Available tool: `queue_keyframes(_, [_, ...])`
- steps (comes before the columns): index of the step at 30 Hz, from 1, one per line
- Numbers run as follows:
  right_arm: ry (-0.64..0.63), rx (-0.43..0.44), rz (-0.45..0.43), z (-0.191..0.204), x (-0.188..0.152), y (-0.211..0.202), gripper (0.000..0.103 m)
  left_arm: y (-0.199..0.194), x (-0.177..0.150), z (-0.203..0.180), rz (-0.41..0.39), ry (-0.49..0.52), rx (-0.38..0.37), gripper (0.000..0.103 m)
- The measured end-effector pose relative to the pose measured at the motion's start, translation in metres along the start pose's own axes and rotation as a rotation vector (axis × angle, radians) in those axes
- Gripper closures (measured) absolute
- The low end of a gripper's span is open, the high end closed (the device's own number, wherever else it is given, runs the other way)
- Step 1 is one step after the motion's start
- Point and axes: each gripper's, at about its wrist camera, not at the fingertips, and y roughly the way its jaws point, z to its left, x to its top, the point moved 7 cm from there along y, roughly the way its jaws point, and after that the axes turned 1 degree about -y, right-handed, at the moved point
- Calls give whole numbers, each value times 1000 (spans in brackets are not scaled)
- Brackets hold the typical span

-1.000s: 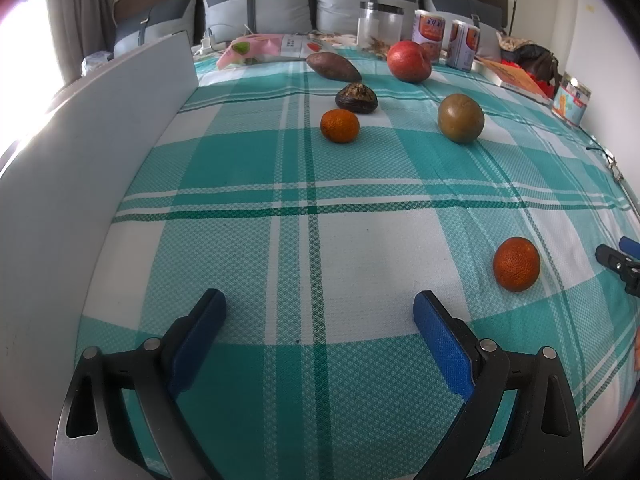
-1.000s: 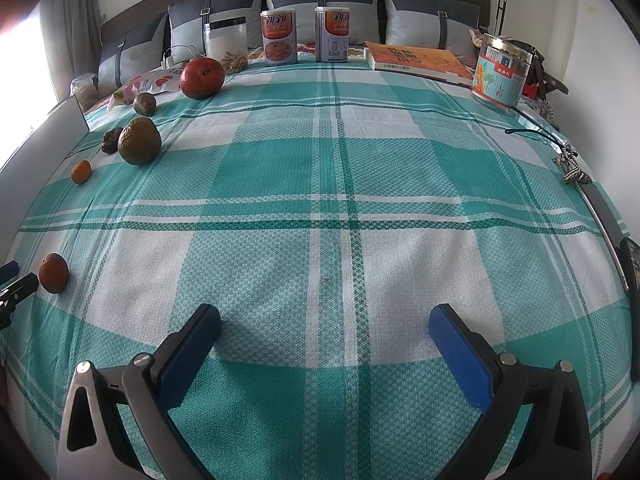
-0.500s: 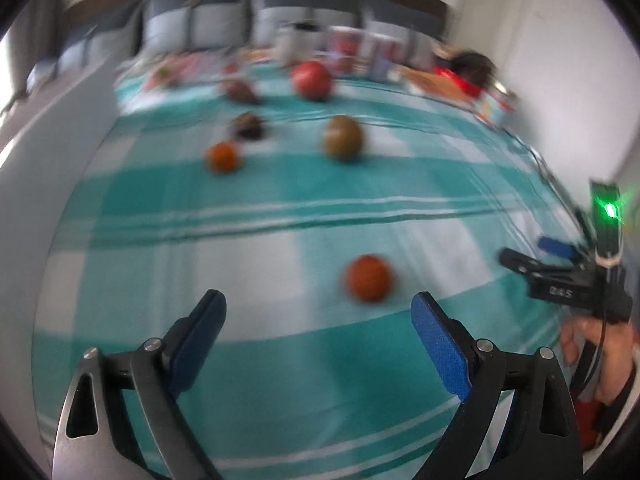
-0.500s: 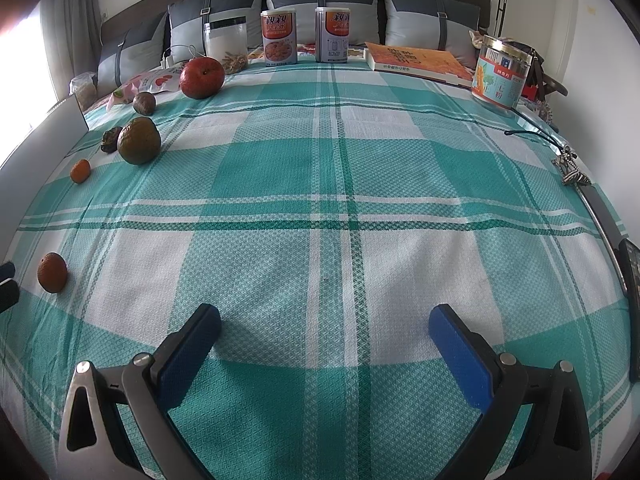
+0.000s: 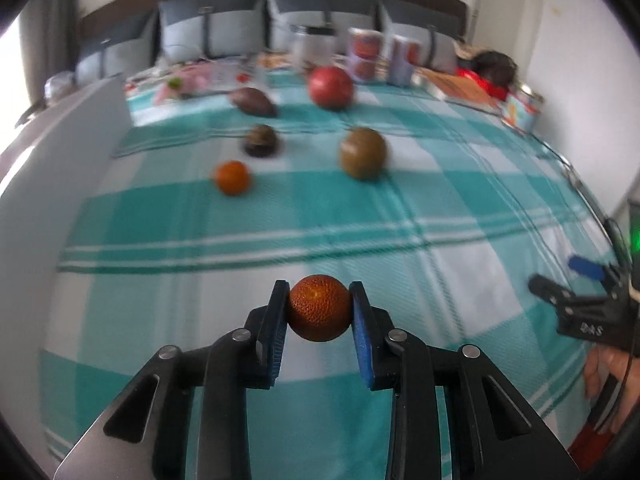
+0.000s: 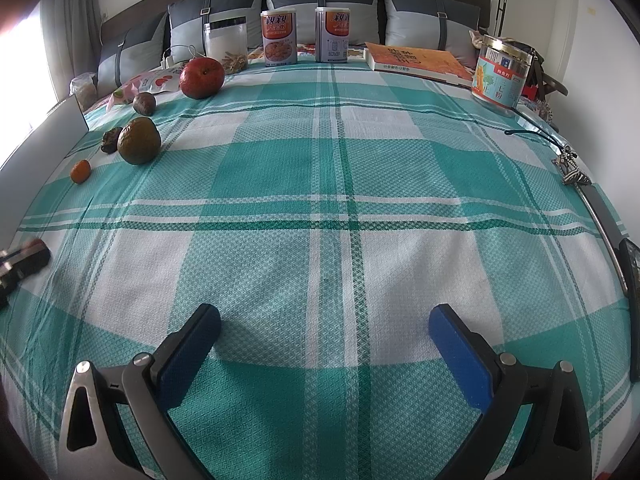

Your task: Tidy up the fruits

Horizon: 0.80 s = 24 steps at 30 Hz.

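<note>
Fruit sorting looks barely begun: one piece is in hand and the rest lie loose on the bed (image 6: pixel 320 160) with its teal plaid cover. In the left wrist view the left claw (image 5: pixel 319 307), at lower centre of the frame, has closed on a small orange (image 5: pixel 319 308), both blue pads pressed against its pebbled sides, and the fruit appears raised off the cover, though blur makes that uncertain. The other fruits sit in a loose group toward the upper left of both frames: a second small orange (image 5: pixel 232 177), a dark wrinkled fruit (image 5: pixel 261 141) just behind it, a round green-brown fruit (image 5: pixel 363 153) to its right, a brown oblong one (image 5: pixel 253 101) farther back, and a big red fruit (image 5: pixel 331 87) near the cans (image 6: pixel 304 36) at the top of the frame. The right claw (image 6: pixel 325 326) hangs at the lower centre of its own view with its jaws spread wide and nothing between them, over bare cover well apart from every fruit. No bowl, tray or marked spot for the fruit shows anywhere, so where the held orange should go cannot be told; I judge that placing it, then gathering the five others, makes up nearly all the work left.
</note>
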Motion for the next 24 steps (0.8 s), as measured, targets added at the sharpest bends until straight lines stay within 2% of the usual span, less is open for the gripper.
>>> queue_keyframes(3, [0, 0, 0, 0, 0, 0, 0, 5, 4, 32, 2, -33, 64, 73])
queue_keyframes(6, [0, -1, 0, 0, 0, 0, 0, 18, -6, 61, 38, -67, 111, 73])
queue_keyframes(7, [0, -1, 0, 0, 0, 0, 0, 22, -10, 68, 53, -72, 119, 69])
queue_keyframes(8, [0, -1, 0, 0, 0, 0, 0, 22, -10, 71, 29, -74, 111, 68])
queue_keyframes(9, [0, -1, 0, 0, 0, 0, 0, 23, -11, 73, 17, -68, 127, 58])
queue_keyframes(12, [0, -1, 0, 0, 0, 0, 0, 30, -11, 80, 43, -87, 215, 11])
queue_keyframes(13, [0, 0, 0, 0, 0, 0, 0, 32, -12, 85, 52, -114, 223, 8])
queue_keyframes(15, [0, -1, 0, 0, 0, 0, 0, 37, -11, 91, 66, -153, 207, 4])
queue_keyframes(24, [0, -1, 1, 0, 0, 0, 0, 35, -14, 92, 53, -149, 214, 4])
